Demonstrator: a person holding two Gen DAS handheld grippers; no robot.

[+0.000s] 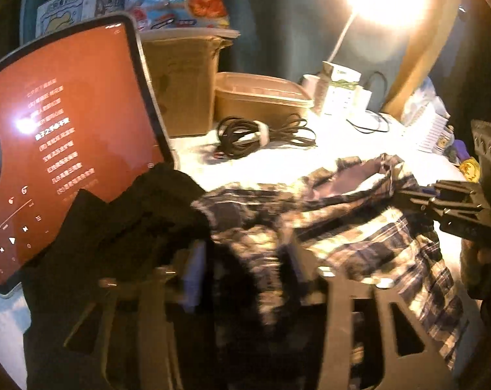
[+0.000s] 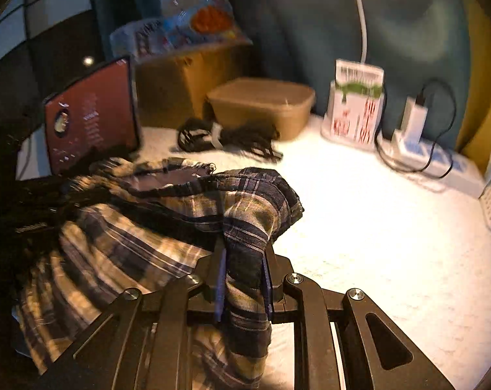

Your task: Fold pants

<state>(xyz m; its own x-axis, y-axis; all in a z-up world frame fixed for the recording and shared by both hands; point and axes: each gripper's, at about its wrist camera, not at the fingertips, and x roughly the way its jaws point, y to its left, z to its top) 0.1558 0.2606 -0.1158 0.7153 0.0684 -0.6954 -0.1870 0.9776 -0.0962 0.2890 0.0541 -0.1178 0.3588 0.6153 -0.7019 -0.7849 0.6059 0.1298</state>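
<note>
Plaid pants [image 2: 141,227], soft and limp, lie bunched low and left of centre on the white surface [image 2: 375,227], where my left gripper [image 1: 245,279] looks shut on cloth though blur hides its tips, and my right gripper [image 2: 244,279] is clamped on a fold; I'd take the waistband.

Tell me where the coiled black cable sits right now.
In both wrist views the coiled black cable lies on the white tabletop behind the plaid pants, in front of the tan lidded container, right of the tablet.
</note>
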